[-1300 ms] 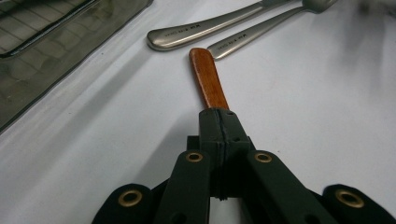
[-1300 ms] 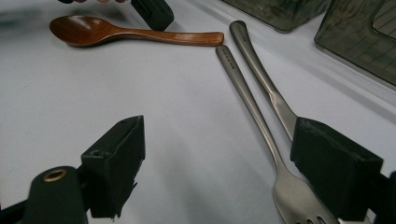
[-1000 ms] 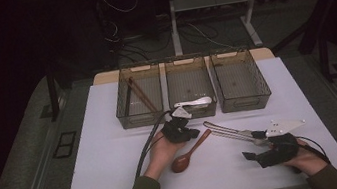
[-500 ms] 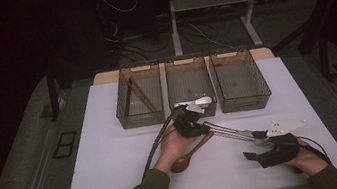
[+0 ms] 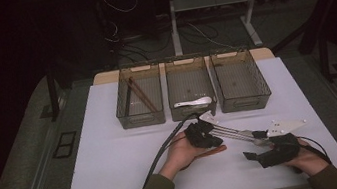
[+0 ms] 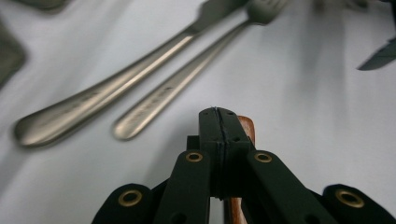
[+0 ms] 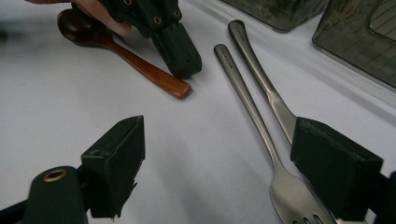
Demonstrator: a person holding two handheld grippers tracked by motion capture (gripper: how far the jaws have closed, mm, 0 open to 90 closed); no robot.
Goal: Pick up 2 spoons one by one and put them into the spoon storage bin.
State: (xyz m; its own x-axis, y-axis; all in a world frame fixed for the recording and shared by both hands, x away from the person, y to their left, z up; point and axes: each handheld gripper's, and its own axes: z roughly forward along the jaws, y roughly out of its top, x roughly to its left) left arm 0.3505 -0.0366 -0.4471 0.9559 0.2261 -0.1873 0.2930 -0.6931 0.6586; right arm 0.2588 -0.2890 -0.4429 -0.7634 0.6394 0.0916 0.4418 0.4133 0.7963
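Note:
A brown wooden spoon (image 7: 140,63) lies on the white table (image 5: 114,153), its bowl next to the person's left fingers. My left gripper (image 7: 180,60) is shut, nothing between its jaws, its tip down on or just over the spoon handle (image 6: 246,127) near its end. In the high view the left gripper (image 5: 214,142) sits mid-table over that spoon (image 5: 213,151). A steel fork (image 7: 254,116) and knife (image 7: 261,79) lie side by side to the right. My right gripper (image 7: 224,163) stands open and low, straddling the fork's head; in the high view it (image 5: 255,146) is near the front right.
Three smoky plastic bins stand in a row at the back. The left bin (image 5: 124,116) holds brown chopsticks (image 5: 141,96), the middle bin (image 5: 194,113) a white spoon (image 5: 193,102), and the right bin (image 5: 262,95) looks bare. A black cable (image 5: 165,150) trails from the left gripper.
My left hand has moved right and toward the person, from the front of the middle bin to the wooden spoon's handle. The handle now points more to the right. The right gripper has stayed put.

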